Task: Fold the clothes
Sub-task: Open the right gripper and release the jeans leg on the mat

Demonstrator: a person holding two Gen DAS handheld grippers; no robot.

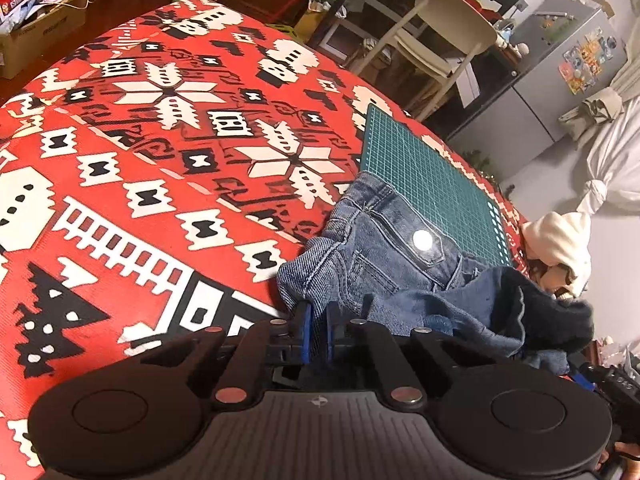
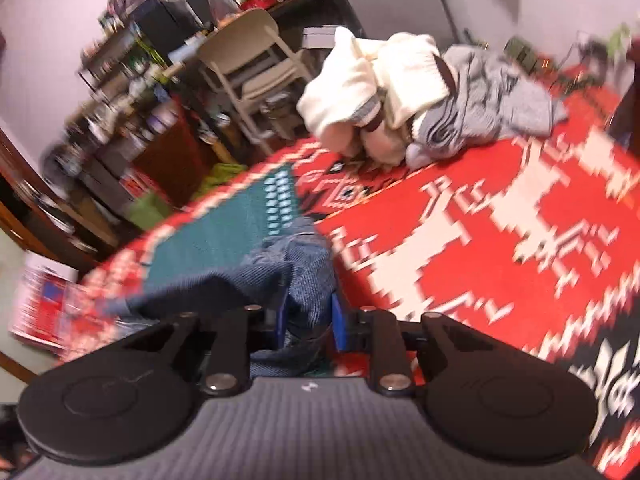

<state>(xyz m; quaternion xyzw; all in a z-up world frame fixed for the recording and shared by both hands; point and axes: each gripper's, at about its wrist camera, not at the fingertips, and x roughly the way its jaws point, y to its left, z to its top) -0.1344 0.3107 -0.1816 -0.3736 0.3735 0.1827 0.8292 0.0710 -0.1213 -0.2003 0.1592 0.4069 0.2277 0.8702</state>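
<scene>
jeans [image 1: 384, 256]: blue denim, crumpled, held off the red patterned tabletop [image 1: 160, 152] at two places; waistband with a round metal button straight ahead of the left jaws, one end draped onto the green mat.
left gripper [image 1: 316, 316]: jaws clenched on a denim edge, blue pads nearly together with cloth between.
right gripper [image 2: 310, 316]: jaws clamped on a thick bunch of denim, cloth filling the gap; view blurred.
cutting mat [image 1: 432, 172]: green, gridded, flat on the tabletop ahead and right of the left jaws, ahead and left of the right jaws, partly under the jeans.
cream garment [image 2: 368, 80]: heaped far ahead of the right jaws, touching a grey garment [image 2: 492, 96] to its right.
chair [image 1: 448, 28]: pale, beyond the tabletop's far edge.
fridge [image 1: 568, 60]: grey, stickers on the door, far ahead right of the left jaws.
</scene>
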